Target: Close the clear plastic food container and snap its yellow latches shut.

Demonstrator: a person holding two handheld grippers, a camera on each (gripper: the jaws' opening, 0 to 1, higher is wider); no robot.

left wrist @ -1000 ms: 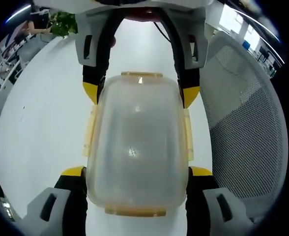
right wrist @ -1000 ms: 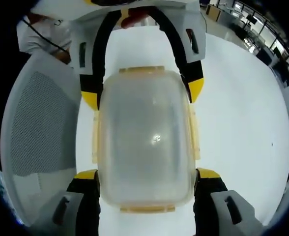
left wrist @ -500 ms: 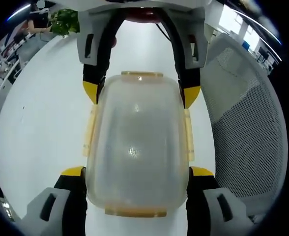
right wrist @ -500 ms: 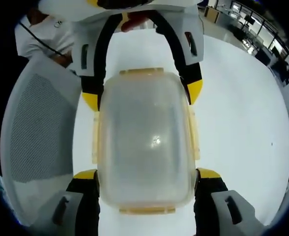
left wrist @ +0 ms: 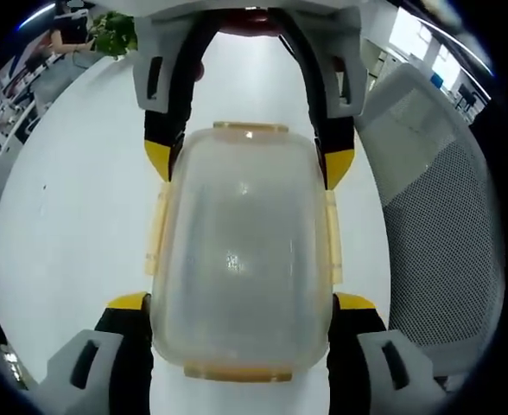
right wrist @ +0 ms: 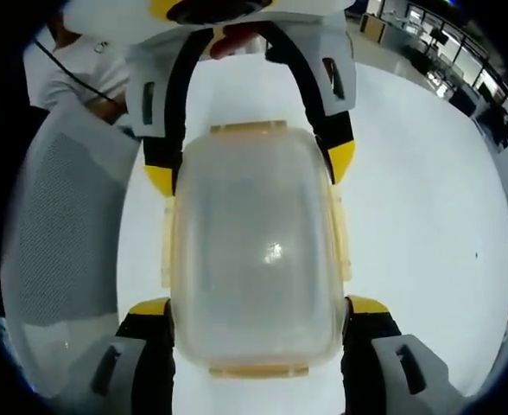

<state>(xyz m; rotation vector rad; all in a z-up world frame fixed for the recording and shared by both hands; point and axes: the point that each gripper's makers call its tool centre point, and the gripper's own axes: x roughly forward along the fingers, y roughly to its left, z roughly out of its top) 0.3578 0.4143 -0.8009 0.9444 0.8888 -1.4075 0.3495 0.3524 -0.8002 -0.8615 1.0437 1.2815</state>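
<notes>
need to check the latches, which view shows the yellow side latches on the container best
Neither view clearly wins. The left gripper view shows the container lid-on, a yellow side latch along each long edge. The right gripper view shows the same from the opposite end. Whether the latches are snapped cannot be told.

One clear food container (left wrist: 241,259), four yellow latches (left wrist: 159,229), two grippers (left wrist: 241,303), one mesh chair (left wrist: 448,233).
</notes>
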